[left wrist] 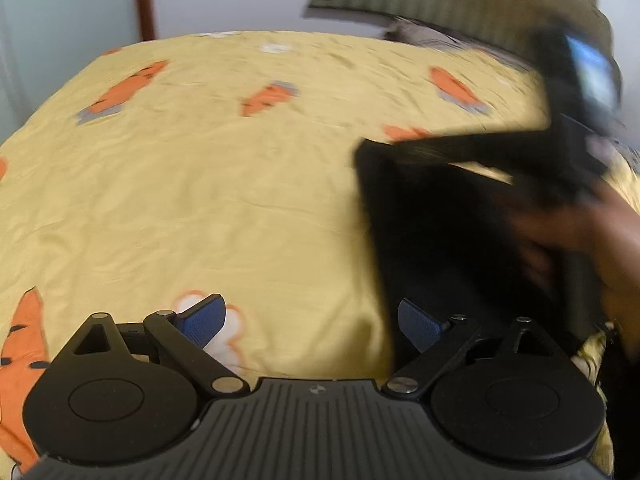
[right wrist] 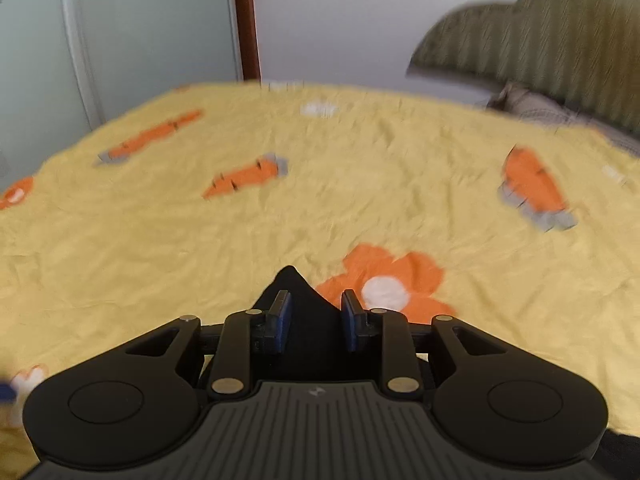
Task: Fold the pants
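The black pants (left wrist: pixel 452 240) hang as a folded dark panel at the right of the left wrist view, raised off the yellow sheet and blurred by motion. A person's hand (left wrist: pixel 592 236) and the blurred body of the other gripper are behind them. My left gripper (left wrist: pixel 312 322) stands open over the sheet, its blue pads wide apart with nothing between them. The pants' lower edge passes by its right finger. In the right wrist view my right gripper (right wrist: pixel 316 320) is shut on a thick bunch of the black pants (right wrist: pixel 294 284), which pokes out past the pads.
A yellow bedsheet (right wrist: pixel 200 240) printed with orange carrots and flowers covers the bed. An olive ribbed headboard (right wrist: pixel 560 40) and a grey pillow (right wrist: pixel 532 108) are at the far right. A white wall, a brown door frame (right wrist: pixel 246 20) and a pale door lie beyond.
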A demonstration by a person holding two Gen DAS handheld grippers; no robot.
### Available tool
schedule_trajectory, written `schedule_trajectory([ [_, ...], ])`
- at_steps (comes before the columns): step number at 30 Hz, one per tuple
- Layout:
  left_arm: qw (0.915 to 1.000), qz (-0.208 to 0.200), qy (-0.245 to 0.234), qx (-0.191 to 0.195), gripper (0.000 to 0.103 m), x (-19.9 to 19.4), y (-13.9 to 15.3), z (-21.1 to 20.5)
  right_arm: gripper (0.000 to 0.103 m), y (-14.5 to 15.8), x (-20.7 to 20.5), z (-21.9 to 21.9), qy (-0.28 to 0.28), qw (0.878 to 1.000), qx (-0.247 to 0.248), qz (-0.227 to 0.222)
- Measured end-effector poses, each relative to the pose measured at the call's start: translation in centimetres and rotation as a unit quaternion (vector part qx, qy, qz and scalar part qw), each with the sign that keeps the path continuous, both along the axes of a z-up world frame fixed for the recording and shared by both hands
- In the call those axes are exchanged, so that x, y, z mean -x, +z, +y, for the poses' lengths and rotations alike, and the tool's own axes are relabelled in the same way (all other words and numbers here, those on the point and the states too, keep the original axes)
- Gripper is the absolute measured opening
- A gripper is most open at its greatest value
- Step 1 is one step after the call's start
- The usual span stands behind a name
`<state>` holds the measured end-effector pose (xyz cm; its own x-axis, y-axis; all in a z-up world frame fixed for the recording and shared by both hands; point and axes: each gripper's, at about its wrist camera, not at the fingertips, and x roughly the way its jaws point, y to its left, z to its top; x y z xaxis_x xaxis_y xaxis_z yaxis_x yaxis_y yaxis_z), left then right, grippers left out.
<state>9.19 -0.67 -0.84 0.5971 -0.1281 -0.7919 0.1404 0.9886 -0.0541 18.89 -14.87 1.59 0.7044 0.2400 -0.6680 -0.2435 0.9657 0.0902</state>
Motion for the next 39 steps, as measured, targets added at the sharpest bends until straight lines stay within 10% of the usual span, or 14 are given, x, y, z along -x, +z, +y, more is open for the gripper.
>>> schedule_trajectory([
  [5, 0.9968, 0.033, 0.023, 0.069, 0.092, -1.3, 0.4, 1.8, 0.026, 0.8, 7.1, -0.3, 0.035, 0.999, 0.011, -0.006],
  [12, 0.9978, 0.015, 0.04, 0.052, 0.094, 0.1, 1.5, 3.3, 0.027, 0.0, 15.3, 1.5, 0.033, 0.994, 0.093, -0.039],
  [18, 0.9996, 0.02, 0.021, 0.003, 0.094, 1.0, 1.3, 4.1, 0.027, -0.3, 20.2, 2.2, 0.07, 0.995, -0.072, -0.026],
  [22, 0.9989, -0.017, -0.006, -0.044, 0.094, 2.1, 1.8, 4.1, 0.028, -2.0, 20.2, 3.7, 0.06, 0.996, -0.072, -0.015],
  [34, 0.9766, 0.133, 0.006, 0.169, 0.096, -3.5, -1.3, 2.2, 0.045, -3.4, 19.7, 7.6, 0.046, 0.995, 0.038, -0.082],
  [39, 0.9672, 0.167, 0.004, 0.191, 0.095, -5.3, -3.3, 0.2, 0.013, -3.6, 19.8, 6.6, 0.048, 0.995, 0.024, -0.088],
])
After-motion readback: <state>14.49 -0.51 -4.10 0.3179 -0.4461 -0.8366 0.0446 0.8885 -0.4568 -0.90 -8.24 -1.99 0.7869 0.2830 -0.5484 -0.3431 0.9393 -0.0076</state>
